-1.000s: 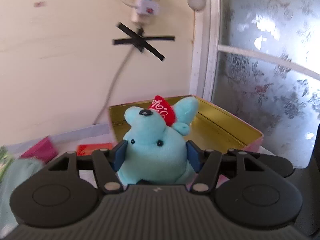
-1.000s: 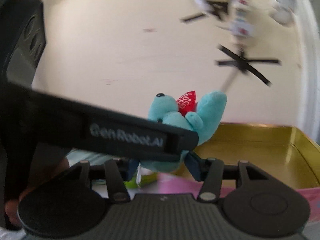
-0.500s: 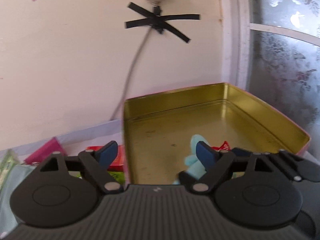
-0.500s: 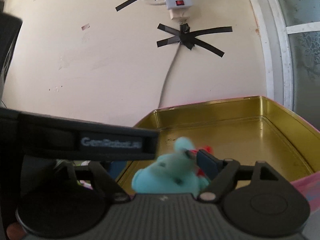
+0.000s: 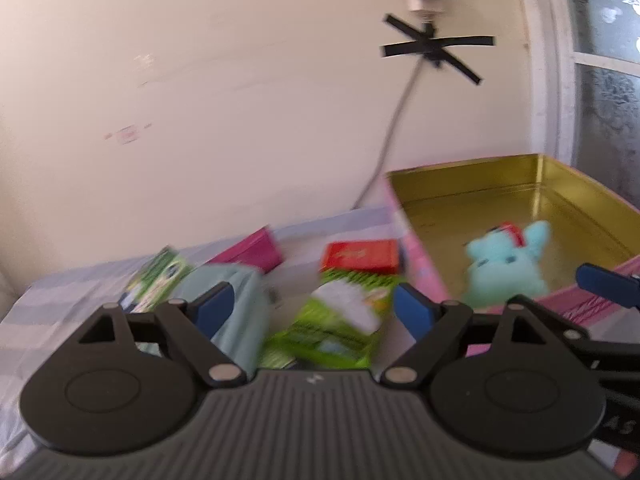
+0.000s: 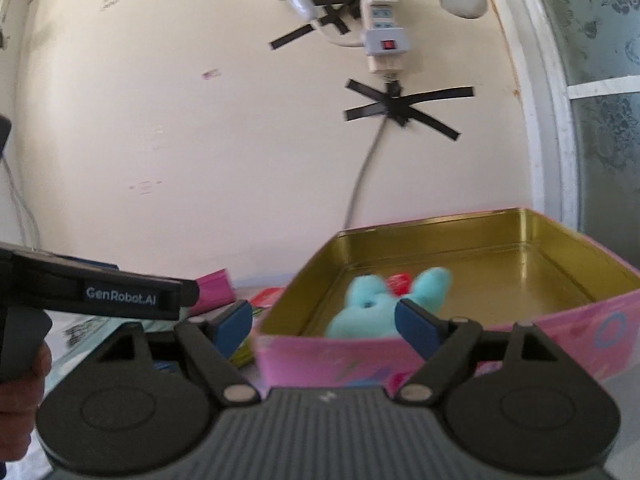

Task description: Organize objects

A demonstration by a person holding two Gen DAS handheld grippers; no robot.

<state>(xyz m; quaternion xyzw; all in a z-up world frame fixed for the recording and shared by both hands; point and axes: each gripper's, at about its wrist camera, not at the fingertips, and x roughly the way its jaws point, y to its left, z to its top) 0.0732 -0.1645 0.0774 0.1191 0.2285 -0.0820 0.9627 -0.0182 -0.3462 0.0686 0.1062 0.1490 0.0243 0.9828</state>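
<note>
Both tools stand spread with nothing between their blue pads: the left tool (image 5: 310, 306) points at the clutter on the striped tabletop (image 5: 60, 300), its jaws opening a little, and the right tool (image 6: 324, 320) faces the near pink wall of the tin, steady. In the right wrist view the left tool's arm crosses at the left and bears the white lettering "GenRobot.AI".

Largest of the things is the pink tin box (image 6: 520, 332) with a gold inside. Within it, near the front wall, lies the turquoise plush toy (image 5: 504, 268) with a red patch by its ear; white marks on that patch are too blurred to read. Beside the tin lie a pale teal cloth (image 5: 240, 304), a green packet (image 5: 344, 320), a red box (image 5: 360, 256), a magenta packet (image 5: 248, 250) and a smaller green packet (image 5: 160, 276), their print all blurred.
</note>
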